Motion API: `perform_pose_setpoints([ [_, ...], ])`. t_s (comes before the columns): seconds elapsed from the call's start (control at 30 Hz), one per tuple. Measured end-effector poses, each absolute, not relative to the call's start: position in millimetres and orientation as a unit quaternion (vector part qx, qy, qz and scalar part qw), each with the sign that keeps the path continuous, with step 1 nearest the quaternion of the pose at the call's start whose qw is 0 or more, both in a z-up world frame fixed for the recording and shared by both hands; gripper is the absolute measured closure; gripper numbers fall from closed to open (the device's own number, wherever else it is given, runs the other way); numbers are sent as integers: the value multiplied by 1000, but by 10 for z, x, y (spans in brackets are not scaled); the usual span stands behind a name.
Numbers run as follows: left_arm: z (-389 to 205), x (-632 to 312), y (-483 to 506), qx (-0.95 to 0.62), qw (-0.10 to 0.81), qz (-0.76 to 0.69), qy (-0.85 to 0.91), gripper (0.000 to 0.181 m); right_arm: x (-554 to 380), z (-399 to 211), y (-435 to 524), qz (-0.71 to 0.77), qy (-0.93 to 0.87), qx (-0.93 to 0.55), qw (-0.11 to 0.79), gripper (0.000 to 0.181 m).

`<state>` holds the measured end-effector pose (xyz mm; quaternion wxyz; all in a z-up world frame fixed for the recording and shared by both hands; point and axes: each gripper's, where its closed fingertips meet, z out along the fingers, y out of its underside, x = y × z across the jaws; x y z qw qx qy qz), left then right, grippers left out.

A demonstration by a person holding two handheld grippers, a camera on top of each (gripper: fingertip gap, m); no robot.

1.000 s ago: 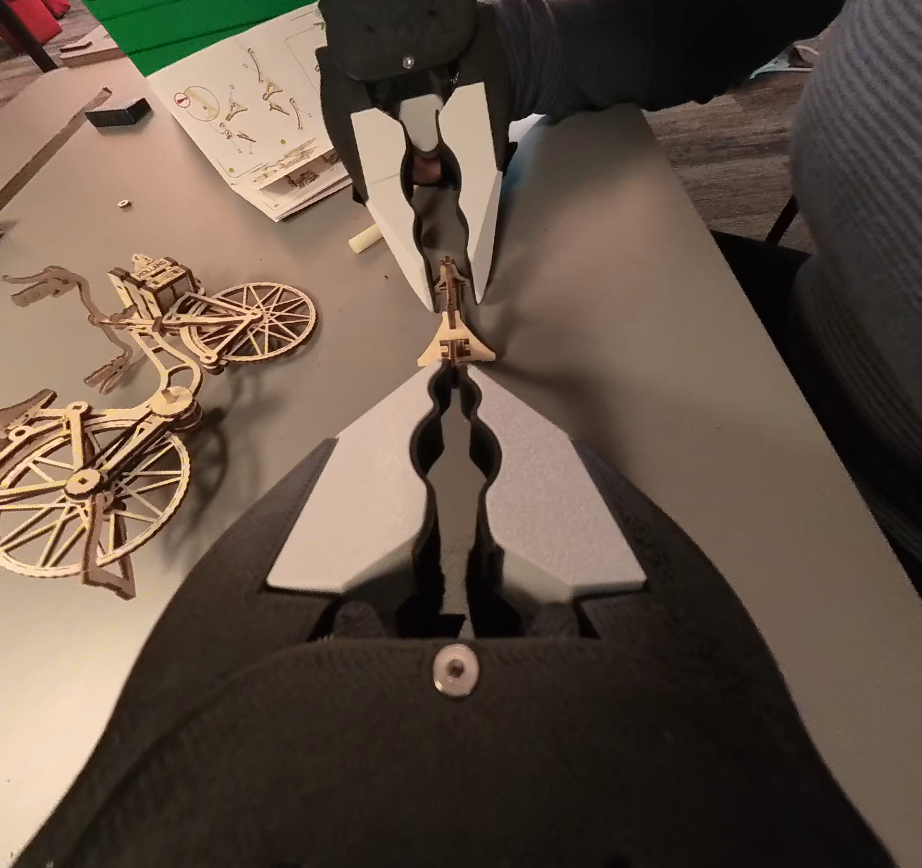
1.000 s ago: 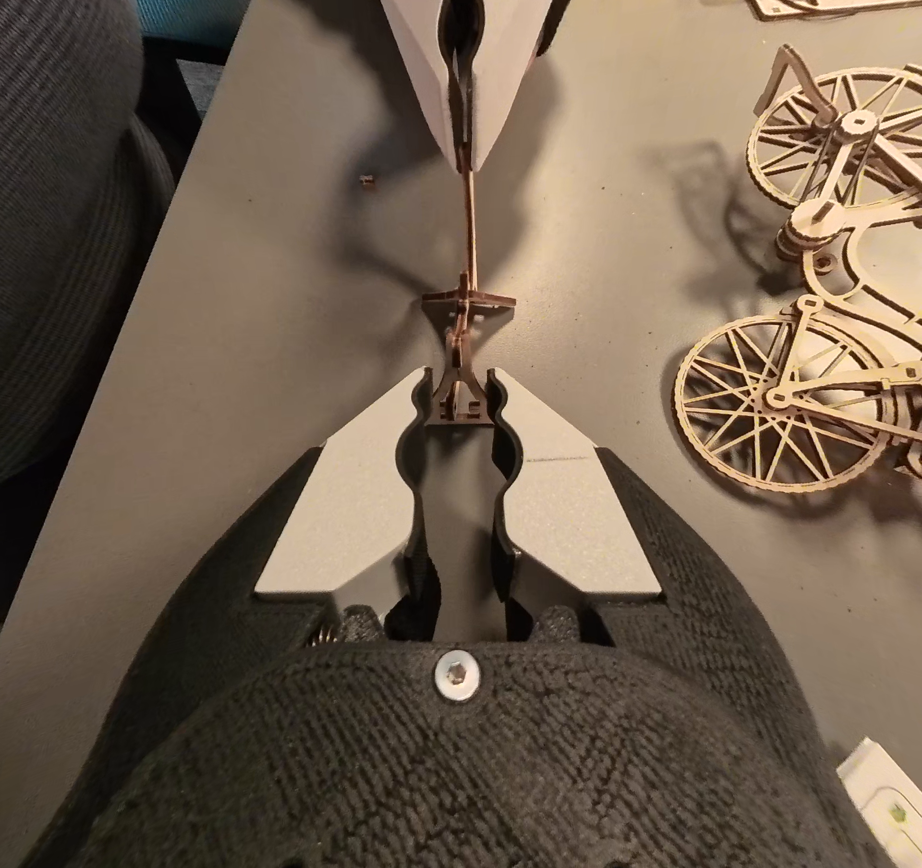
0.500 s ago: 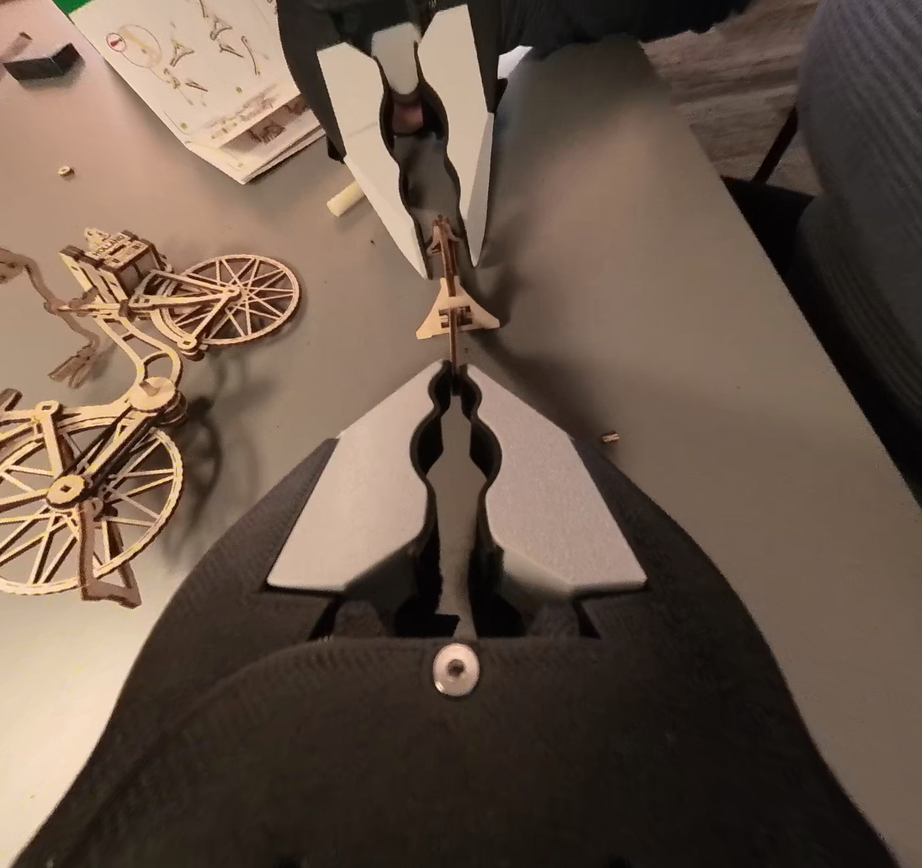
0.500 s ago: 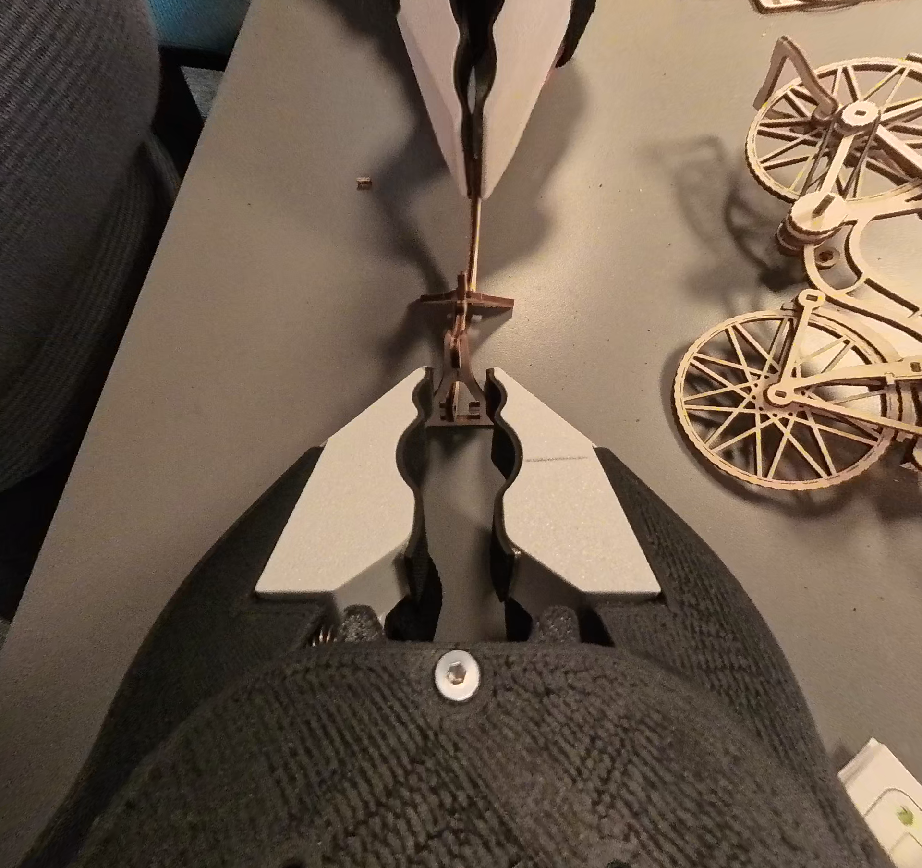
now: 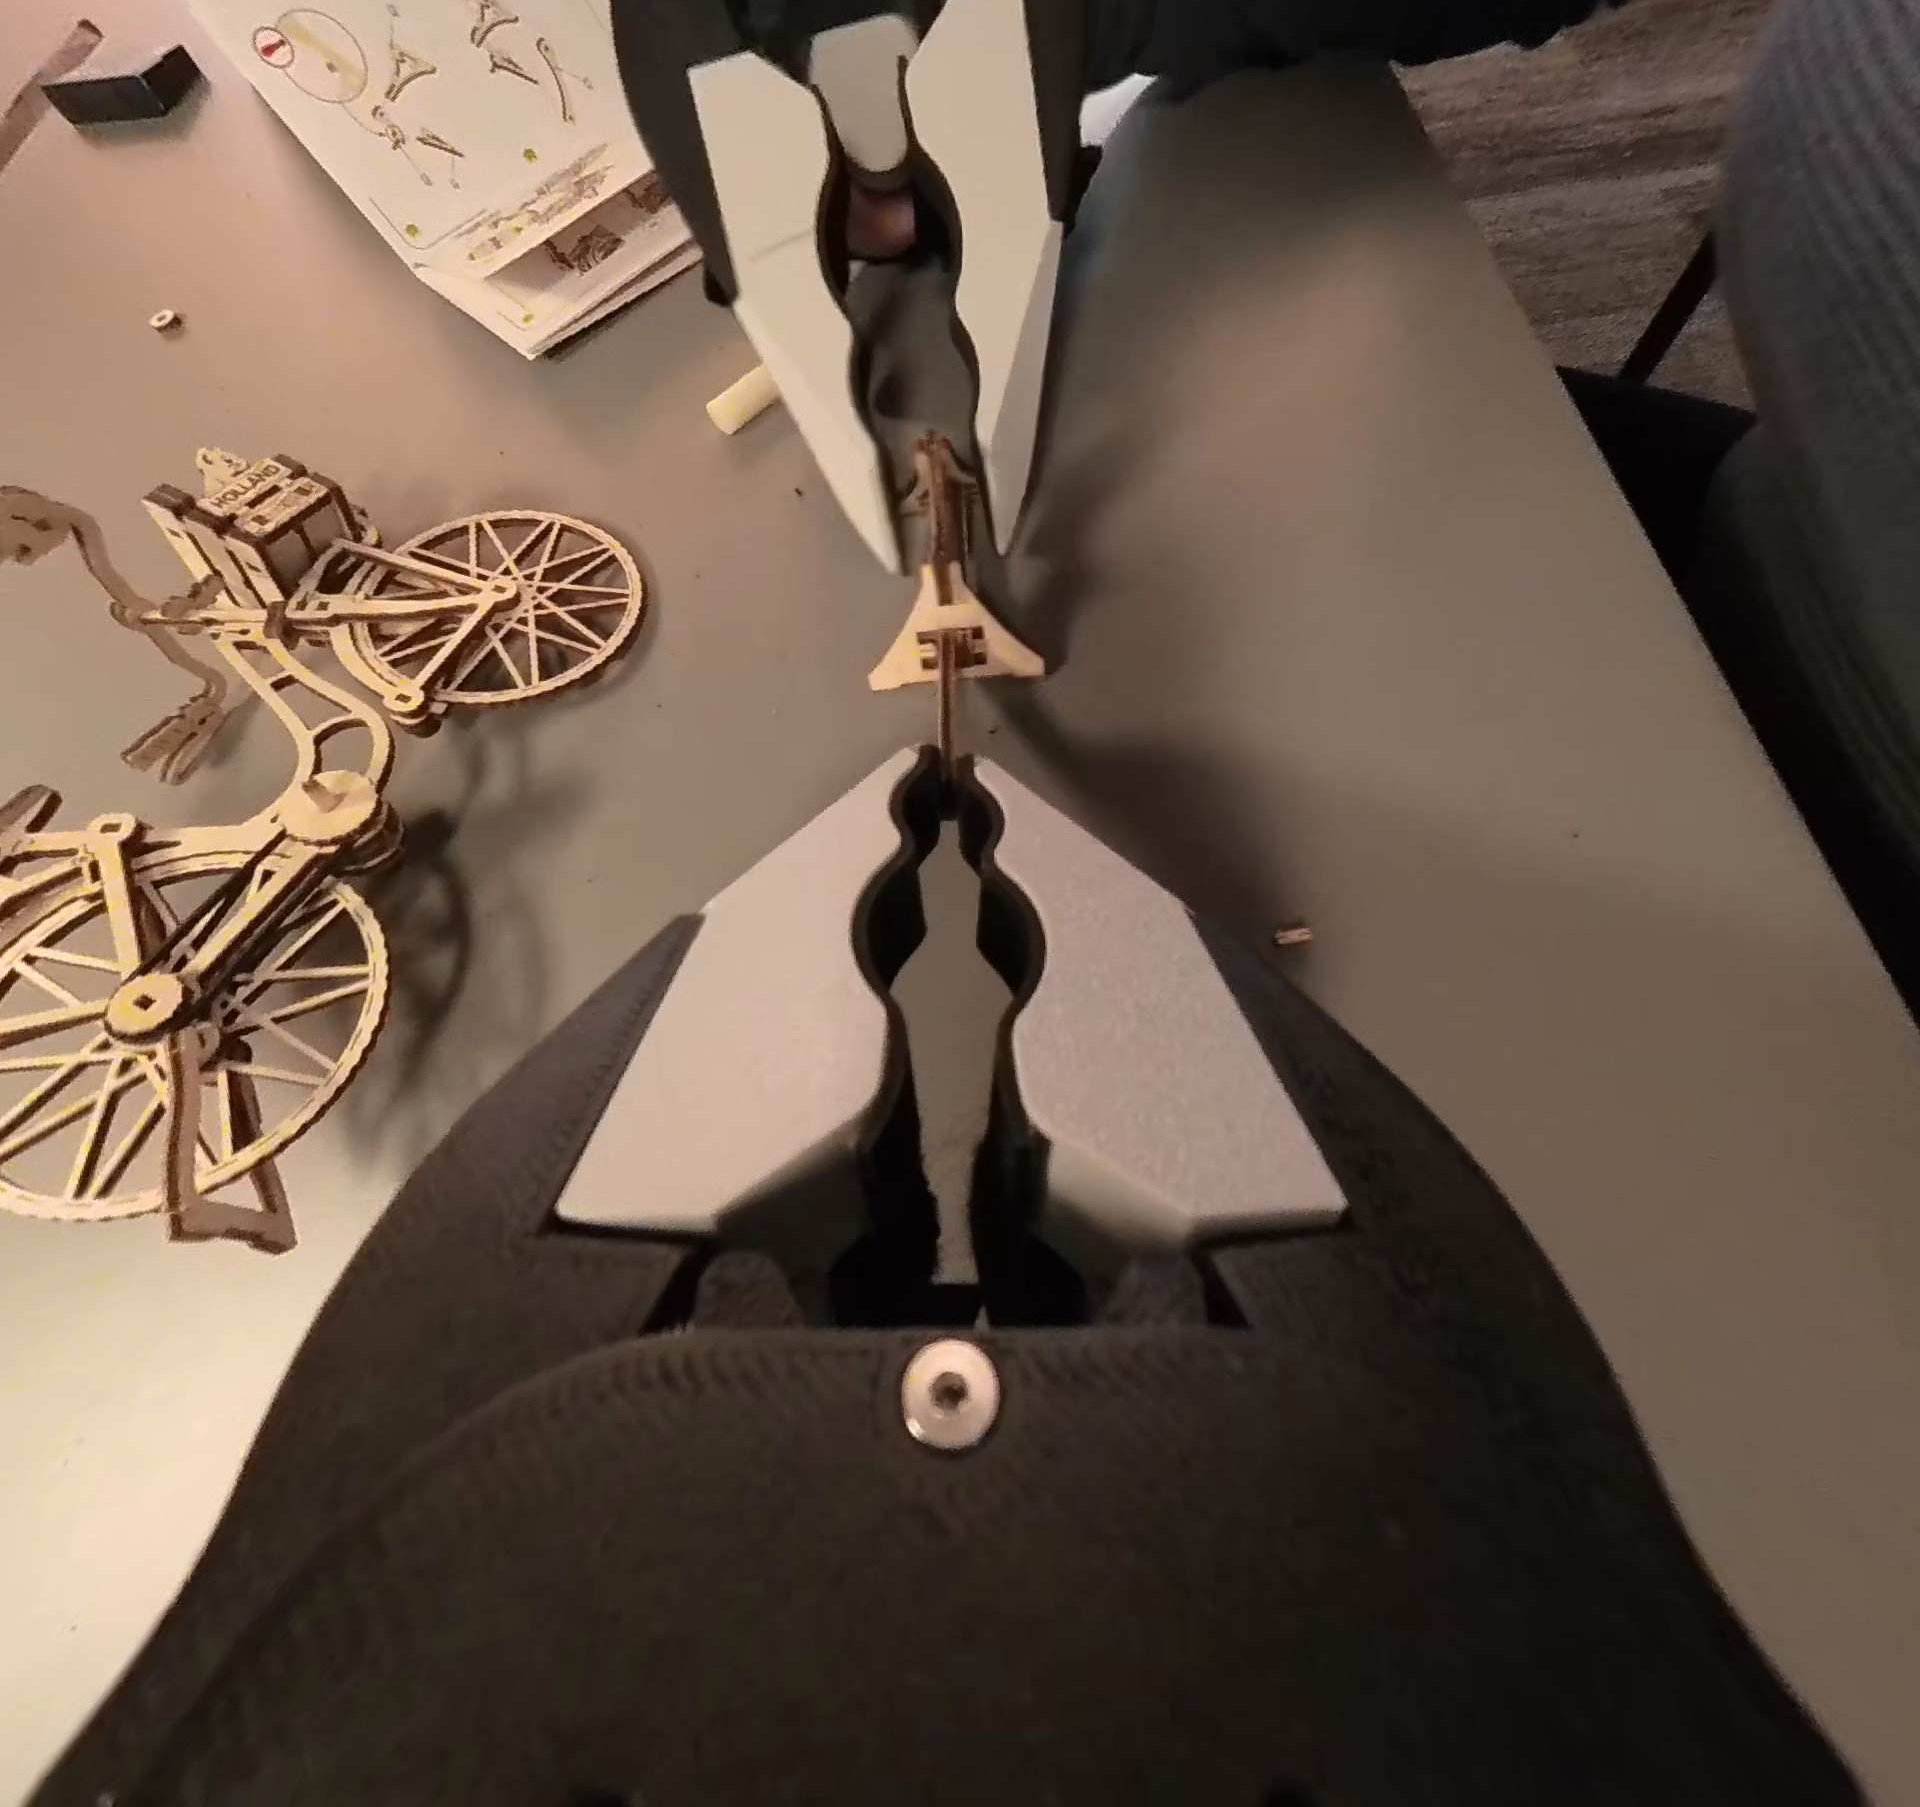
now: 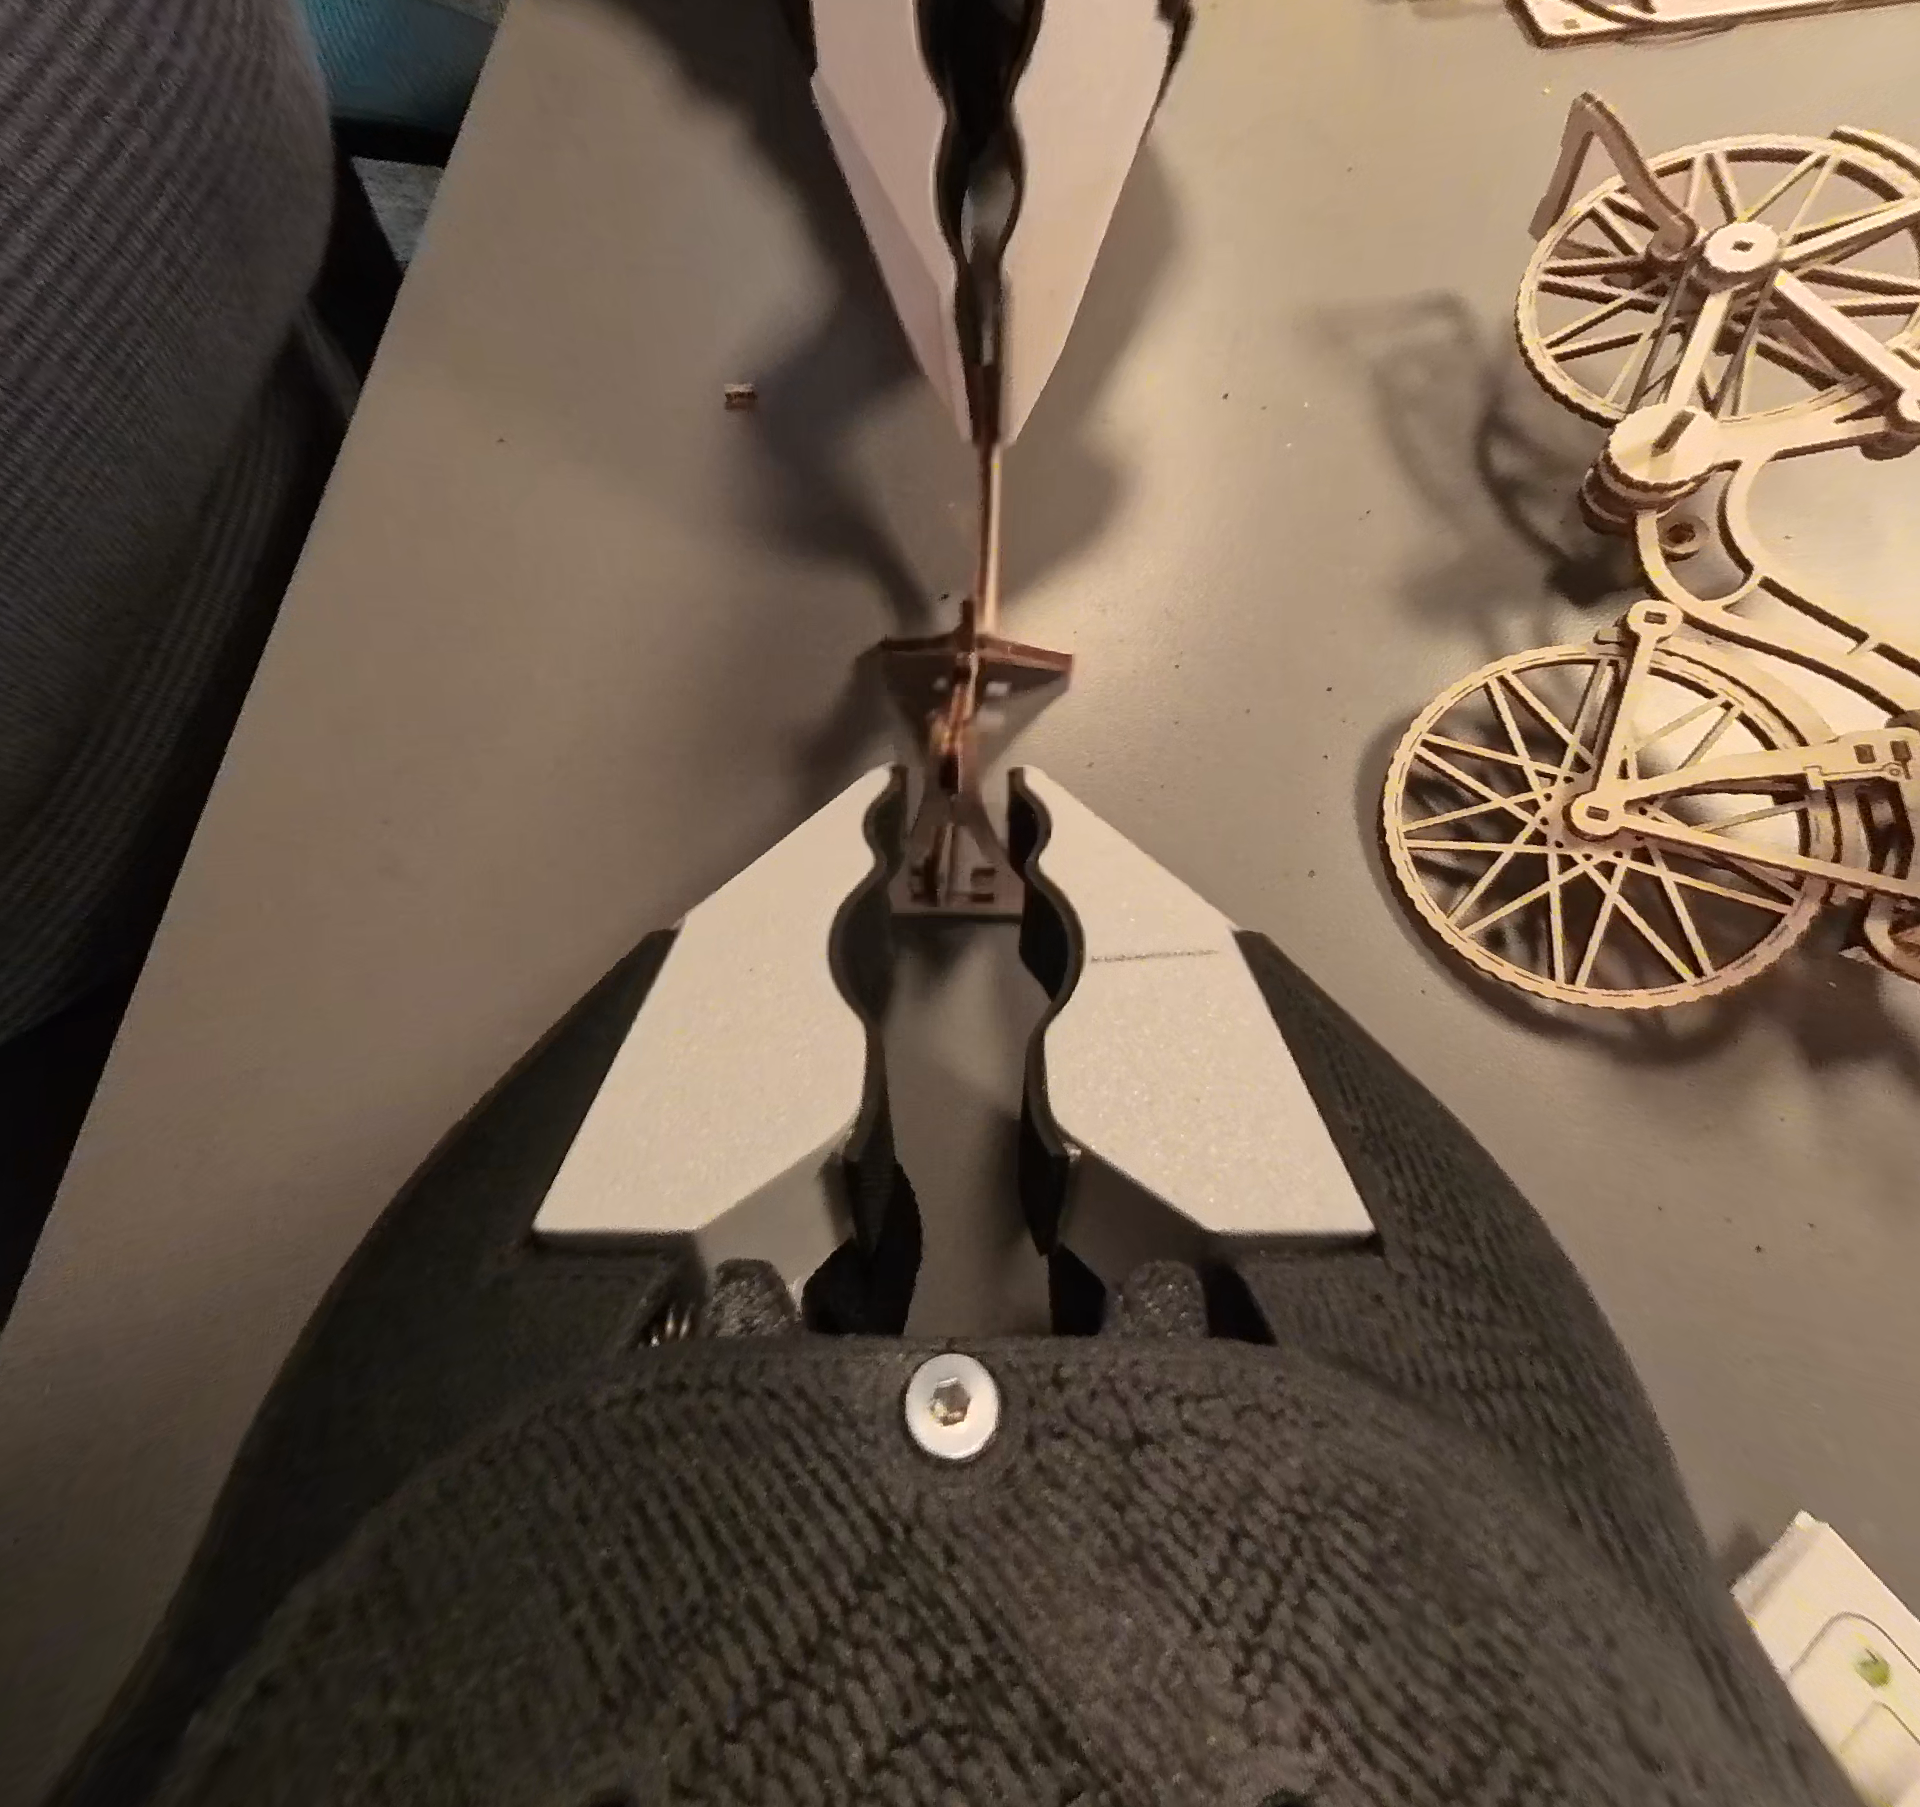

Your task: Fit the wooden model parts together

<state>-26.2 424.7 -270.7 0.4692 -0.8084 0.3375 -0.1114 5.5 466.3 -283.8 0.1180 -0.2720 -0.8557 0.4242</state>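
In the left wrist view, the left gripper [image 5: 943, 770] sits at frame centre with its fingers [image 5: 831, 936] pressed together on the thin edge of a slender wooden strip [image 5: 945, 718]. Straight above it, the right gripper [image 5: 940, 531] points back down the frame, its fingers clamped on a small wooden tower-like piece [image 5: 938, 510]. A flared cross piece [image 5: 954, 651] sits between the two tips, where the strip meets the tower piece. The two grippers face each other tip to tip, most likely so the strip can be pushed along one line into a slot while the other side resists.

In the right wrist view the same joint reads in reverse: the tower piece's wide foot [image 6: 951, 884] is held between the right gripper's tips at frame centre, and the strip [image 6: 989, 531] runs up to the left gripper [image 6: 985, 427]. The assembly appears to be held clear above the bench [image 5: 1299, 614], though I cannot tell how far.

To the left of the frame lie two finished wooden bicycles [image 5: 187, 978], with an instruction booklet [image 5: 447, 95] at upper left, so sideways travel that way is limited. To the right, the bench edge [image 5: 1621, 469] runs diagonally, with the person's sleeve [image 5: 1829, 303] beyond; little room there either. Pushing along the shared axis seems the freest direction. A tiny loose scrap [image 5: 1291, 933] lies at centre right.
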Motion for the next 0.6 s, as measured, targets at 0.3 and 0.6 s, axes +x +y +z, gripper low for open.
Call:
perform_pose_setpoints([
  [0.3, -2712, -221, 4239, -805, 468, -110, 348, 179, 50, -2769, 4557, 448, -844, -273, 110, 164],
  [0.6, -2713, -220, 4236, -804, 469, -109, 349, 179, 21, -2778, 4521, 443, -846, -272, 116, 166],
])
